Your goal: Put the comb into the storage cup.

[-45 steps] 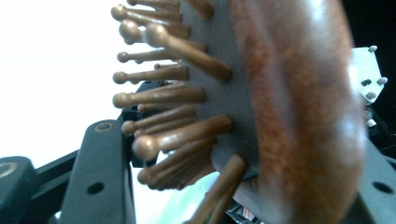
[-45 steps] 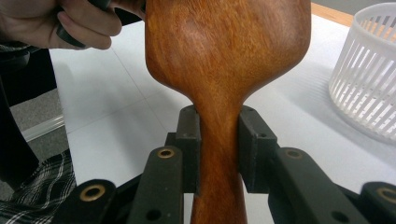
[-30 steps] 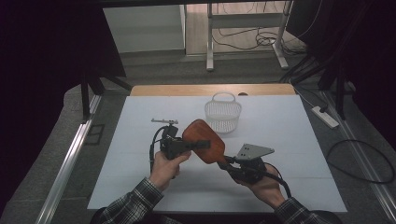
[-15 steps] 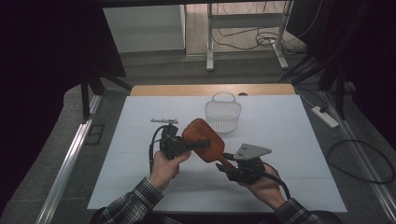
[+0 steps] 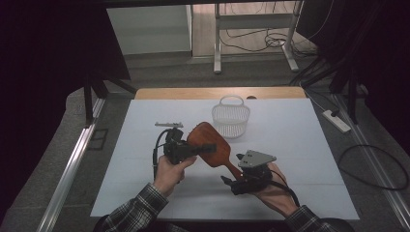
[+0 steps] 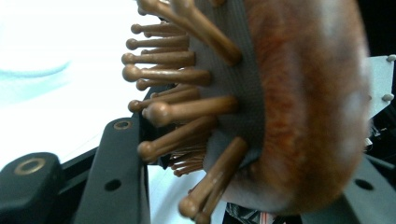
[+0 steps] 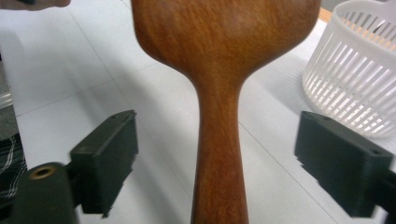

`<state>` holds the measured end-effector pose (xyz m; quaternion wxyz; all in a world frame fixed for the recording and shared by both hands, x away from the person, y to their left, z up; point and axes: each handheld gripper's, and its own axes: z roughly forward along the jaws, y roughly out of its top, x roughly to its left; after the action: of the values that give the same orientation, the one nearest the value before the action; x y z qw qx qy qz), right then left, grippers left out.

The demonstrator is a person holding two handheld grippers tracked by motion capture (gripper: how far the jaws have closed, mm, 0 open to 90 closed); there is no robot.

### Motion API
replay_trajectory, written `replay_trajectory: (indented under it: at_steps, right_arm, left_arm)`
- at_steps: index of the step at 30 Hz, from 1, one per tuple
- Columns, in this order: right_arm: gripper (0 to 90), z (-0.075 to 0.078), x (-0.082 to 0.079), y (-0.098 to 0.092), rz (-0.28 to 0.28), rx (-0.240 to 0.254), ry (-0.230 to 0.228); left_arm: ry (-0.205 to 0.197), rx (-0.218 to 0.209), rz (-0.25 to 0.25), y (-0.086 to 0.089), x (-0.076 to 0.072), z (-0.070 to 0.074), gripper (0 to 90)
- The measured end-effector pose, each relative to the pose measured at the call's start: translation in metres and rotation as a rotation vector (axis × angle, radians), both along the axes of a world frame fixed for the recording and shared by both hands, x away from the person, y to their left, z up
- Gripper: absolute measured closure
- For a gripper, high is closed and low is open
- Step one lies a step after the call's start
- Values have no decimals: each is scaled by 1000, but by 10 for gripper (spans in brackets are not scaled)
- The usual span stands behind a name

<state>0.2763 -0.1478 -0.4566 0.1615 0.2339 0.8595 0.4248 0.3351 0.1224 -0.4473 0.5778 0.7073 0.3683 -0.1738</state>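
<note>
Hairbrush (image 5: 209,143) unmoved; no legible writing.

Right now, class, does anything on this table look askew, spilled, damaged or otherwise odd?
Nothing stands out. The wooden hairbrush is held off the table, its head clamped in the left gripper, its handle between the right gripper's open fingers. The white basket stands upright; nothing looks spilled or broken.
</note>
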Motion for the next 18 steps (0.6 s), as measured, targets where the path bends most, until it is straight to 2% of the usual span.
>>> replay_trajectory:
  at_steps: [6, 18]
  right_arm:
    - [14, 0, 4, -1, 19, -3, 20]
    - [2, -1, 10, -12, 18, -8, 54]
  left_arm:
    - [-10, 16, 3, 0, 0, 1, 538]
    - [-35, 50, 18, 2, 0, 4, 537]
